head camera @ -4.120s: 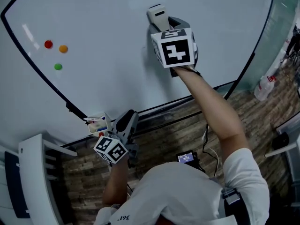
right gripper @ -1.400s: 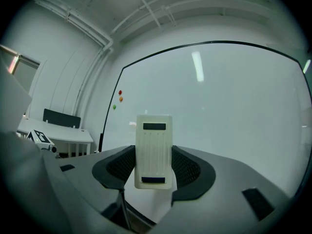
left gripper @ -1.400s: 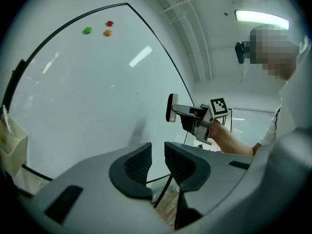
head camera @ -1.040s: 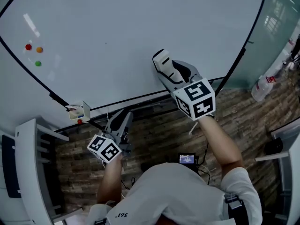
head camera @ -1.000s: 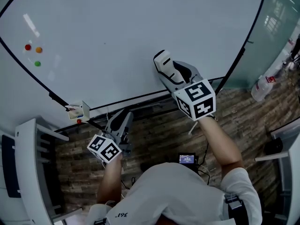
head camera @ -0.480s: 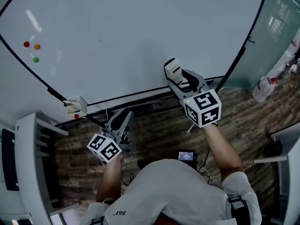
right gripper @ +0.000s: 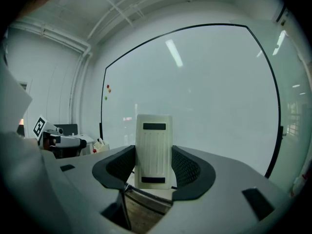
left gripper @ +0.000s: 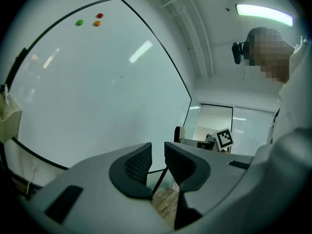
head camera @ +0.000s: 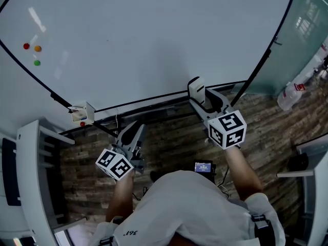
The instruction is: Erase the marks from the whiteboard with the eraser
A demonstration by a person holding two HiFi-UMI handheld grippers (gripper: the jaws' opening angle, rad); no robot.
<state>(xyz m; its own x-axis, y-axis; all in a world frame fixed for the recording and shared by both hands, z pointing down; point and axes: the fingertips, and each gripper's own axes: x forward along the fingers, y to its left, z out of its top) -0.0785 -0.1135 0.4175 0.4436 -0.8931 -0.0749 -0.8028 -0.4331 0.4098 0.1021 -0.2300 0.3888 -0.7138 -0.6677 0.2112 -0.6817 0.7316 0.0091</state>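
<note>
Three round magnets, red (head camera: 26,46), orange (head camera: 38,48) and green (head camera: 36,62), cluster near the upper left corner of the whiteboard (head camera: 154,35). A small open box (head camera: 82,113) sits at its lower left edge. Clear plastic bottle (head camera: 291,93) at the right edge of the wood-plank floor (head camera: 169,142). White rack (head camera: 31,178), far left. Small lit screen (head camera: 203,167), centre.

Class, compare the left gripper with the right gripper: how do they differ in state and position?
The right gripper is shut on the eraser; the left gripper holds nothing, jaws slightly apart. The right gripper sits close to the whiteboard; the left gripper hangs lower, farther off. Both face the whiteboard.
</note>
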